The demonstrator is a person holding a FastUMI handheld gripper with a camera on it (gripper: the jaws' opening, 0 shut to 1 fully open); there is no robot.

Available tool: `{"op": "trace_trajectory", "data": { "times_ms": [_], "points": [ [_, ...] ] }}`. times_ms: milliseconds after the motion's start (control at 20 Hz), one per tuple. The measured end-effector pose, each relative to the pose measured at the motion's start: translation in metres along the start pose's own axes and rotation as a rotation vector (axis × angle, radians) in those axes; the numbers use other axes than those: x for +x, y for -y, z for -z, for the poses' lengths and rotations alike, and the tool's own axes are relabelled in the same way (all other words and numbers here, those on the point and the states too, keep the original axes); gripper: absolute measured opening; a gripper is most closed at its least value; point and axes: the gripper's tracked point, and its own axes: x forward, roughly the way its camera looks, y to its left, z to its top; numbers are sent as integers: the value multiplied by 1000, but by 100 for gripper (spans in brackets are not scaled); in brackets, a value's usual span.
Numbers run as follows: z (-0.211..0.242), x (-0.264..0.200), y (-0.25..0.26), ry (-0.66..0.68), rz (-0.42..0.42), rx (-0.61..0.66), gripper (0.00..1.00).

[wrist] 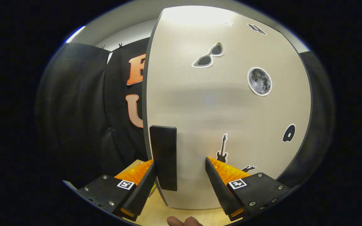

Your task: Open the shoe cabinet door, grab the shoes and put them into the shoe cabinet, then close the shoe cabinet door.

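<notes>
A: Which item of the task is shown, and where is it placed?

B: The pale grey, flat shoe cabinet door (218,106), edged in dark grey and decorated with stickers, is seen standing upright directly ahead of the tongs (181,175). A black, flat, rectangular handle (164,157) is mounted near the door's left edge, with its long axis vertical.

A: How is the handle related to the tongs?

B: The handle is found between the two fingers, close against the left finger (143,188) and well apart from the right finger (218,185). The tongs are held apart; nothing is clamped. Contact between the left finger and the handle cannot be confirmed.

A: What is implied for the coming move?

B: It is judged that the door is to be swung by this handle. Because the handle is vertical and the fingers are spread sideways, a closing across its narrow width would be suited; the right finger has the larger gap to cross.

A: What lies around the door?

B: A light wooden tabletop (156,216) is seen beneath the fingers, and a fingertip of a person (184,221) is visible at its near edge.
</notes>
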Motion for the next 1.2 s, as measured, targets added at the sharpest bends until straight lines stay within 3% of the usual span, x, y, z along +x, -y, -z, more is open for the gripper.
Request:
{"op": "trace_trajectory", "data": {
  "times_ms": [850, 1050, 1200],
  "points": [
    [-3, 9, -1, -9, 14, 31, 94],
    [-21, -21, -27, 18, -47, 90, 93],
    [-13, -57, -31, 9, -34, 56, 93]
  ]
}}
